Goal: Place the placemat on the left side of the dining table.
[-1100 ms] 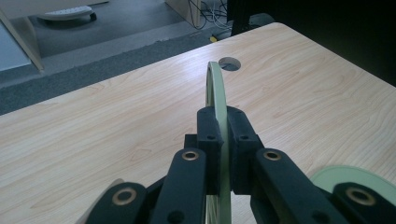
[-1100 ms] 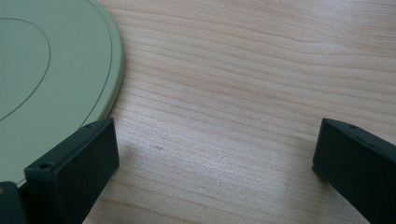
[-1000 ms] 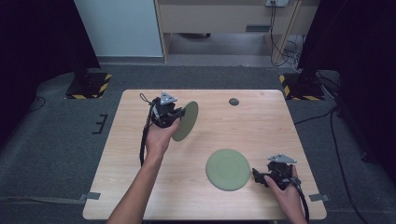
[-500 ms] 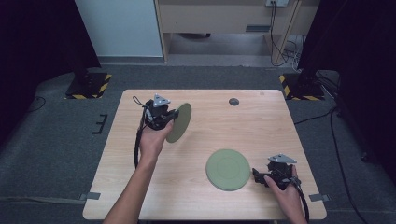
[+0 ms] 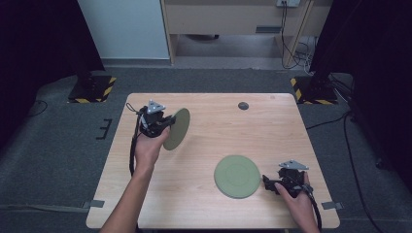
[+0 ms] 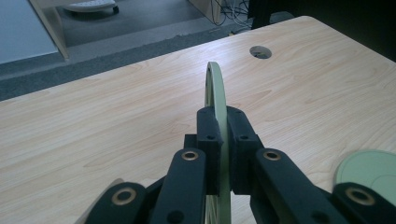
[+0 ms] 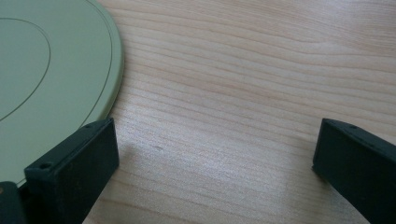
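My left gripper holds a green plate on edge above the left part of the wooden table. In the left gripper view both jaws are clamped on the rim of that upright green plate, seen edge-on, and my left gripper is shut on it. A second green plate lies flat near the front right. My right gripper rests low on the table just right of it, open. In the right gripper view the flat plate lies at upper left, beside the left jaw of my right gripper.
A small dark round cable hole sits in the table near its far edge, also the hole in the left gripper view. Beyond the table are a grey floor, yellow-black striped stand bases and a wooden cabinet.
My left hand has carried the upright plate leftward and a little toward the near side. The right gripper and the flat plate have stayed put.
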A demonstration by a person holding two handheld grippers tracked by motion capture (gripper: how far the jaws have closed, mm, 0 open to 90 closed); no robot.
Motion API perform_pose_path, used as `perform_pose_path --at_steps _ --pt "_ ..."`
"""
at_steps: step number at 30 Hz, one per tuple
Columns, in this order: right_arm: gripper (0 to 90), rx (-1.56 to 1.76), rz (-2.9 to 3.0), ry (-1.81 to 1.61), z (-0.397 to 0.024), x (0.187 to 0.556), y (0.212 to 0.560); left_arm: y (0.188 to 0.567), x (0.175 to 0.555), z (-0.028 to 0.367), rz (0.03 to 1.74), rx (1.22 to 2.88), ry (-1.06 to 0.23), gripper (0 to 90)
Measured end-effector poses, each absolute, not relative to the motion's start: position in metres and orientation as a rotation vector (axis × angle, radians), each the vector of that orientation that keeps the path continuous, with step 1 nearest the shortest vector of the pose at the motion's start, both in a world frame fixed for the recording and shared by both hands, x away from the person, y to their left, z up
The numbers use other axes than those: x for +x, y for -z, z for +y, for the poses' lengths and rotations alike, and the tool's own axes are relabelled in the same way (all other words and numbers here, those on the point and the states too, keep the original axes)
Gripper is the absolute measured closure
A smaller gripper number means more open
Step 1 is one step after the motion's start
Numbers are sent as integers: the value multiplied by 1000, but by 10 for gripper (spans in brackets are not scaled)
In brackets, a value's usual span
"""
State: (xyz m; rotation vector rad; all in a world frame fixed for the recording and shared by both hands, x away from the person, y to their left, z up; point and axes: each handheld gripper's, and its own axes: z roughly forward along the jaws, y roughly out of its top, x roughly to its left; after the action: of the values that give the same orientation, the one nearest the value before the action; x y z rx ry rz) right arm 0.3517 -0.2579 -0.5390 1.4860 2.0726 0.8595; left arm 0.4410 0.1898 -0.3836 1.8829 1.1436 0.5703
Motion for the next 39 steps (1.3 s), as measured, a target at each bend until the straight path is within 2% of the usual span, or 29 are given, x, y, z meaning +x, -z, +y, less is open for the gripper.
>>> perform_pose_path --at_steps 39 --pt "6 1486 2075 -861 -258 352 539 388 434 227 1201 1870 -608 855"
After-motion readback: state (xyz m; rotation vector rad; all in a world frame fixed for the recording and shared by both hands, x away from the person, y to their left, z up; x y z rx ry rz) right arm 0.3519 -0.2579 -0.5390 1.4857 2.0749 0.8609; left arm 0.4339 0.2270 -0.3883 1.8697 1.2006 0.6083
